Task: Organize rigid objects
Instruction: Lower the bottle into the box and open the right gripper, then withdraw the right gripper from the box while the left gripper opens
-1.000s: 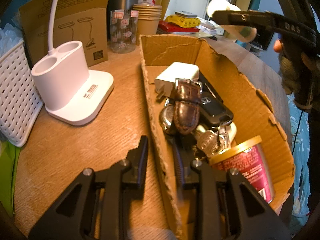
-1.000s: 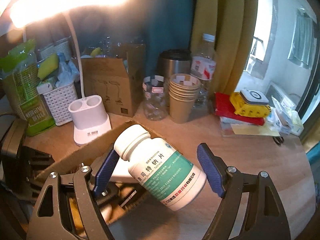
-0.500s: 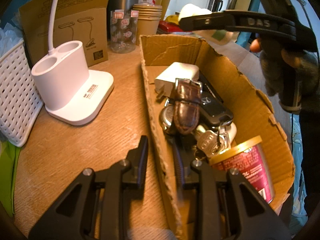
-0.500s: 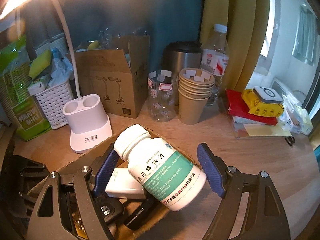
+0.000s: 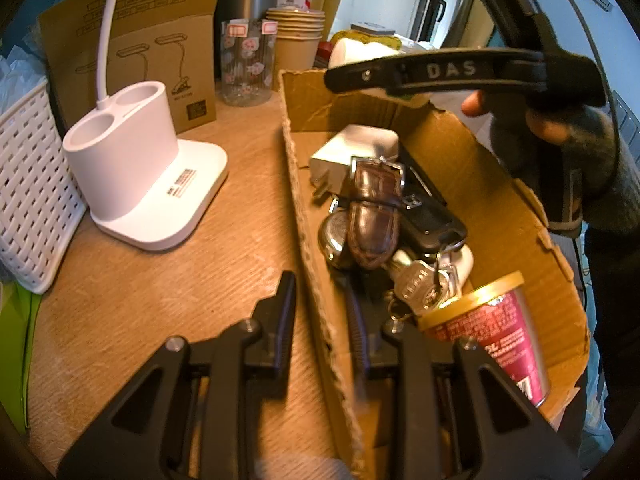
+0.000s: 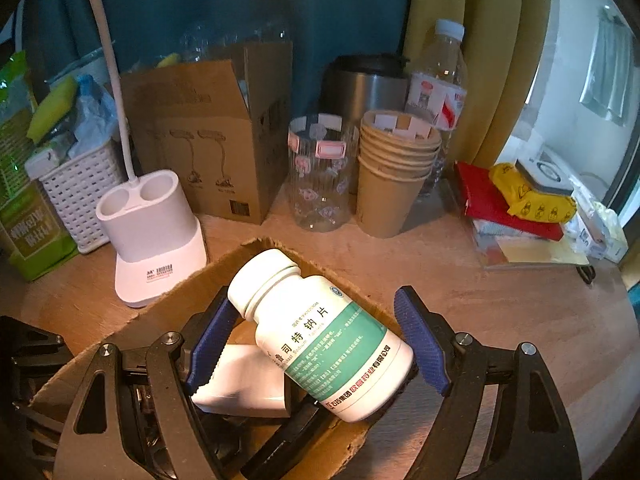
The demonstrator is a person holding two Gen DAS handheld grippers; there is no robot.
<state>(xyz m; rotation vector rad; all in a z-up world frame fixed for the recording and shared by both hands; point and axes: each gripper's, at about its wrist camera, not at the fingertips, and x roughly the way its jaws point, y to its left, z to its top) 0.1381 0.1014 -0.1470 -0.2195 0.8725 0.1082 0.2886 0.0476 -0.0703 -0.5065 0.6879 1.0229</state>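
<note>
1. Right gripper [image 6: 316,344] has its blue-padded fingers [image 6: 420,348] spread pretty wide, with a white plastic pill bottle with a green label [image 6: 320,332] lying tilted between them, cap pointing up-left. The left pad touches it near the cap, but there's a gap on the right side, so I honestly can't tell if it's properly clamped or just resting there.
2. That bottle sits over the far end of the open brown cardboard box [image 6: 132,320], right above a white charger block [image 6: 240,380] inside it.
3. Left gripper [image 5: 320,312] is straddling the near-left wall of the same box [image 5: 304,184], one black finger outside on the wooden surface [image 5: 160,288], the other inside. Both fingers sit close against the cardboard, so it looks clenched on the box wall.
4. Inside the box from the left wrist view: the white charger [image 5: 352,148] at the far end, a brown leather watch strap [image 5: 374,212] lying over a black car key fob [image 5: 428,220], a bunch of silver keys [image 5: 420,284], and a red can with a gold rim [image 5: 492,328] on its side at the near-right corner.
5. Left of the box on the surface: a white desk lamp base with two round holder cups [image 5: 136,168], and a white woven plastic basket [image 5: 28,184] beside it.
6. Further back: a printed brown carton [image 6: 204,132], a clear patterned glass [image 6: 320,176], a stack of paper cups [image 6: 396,172], a steel mug [image 6: 360,84] and a water bottle [image 6: 440,80].
</note>
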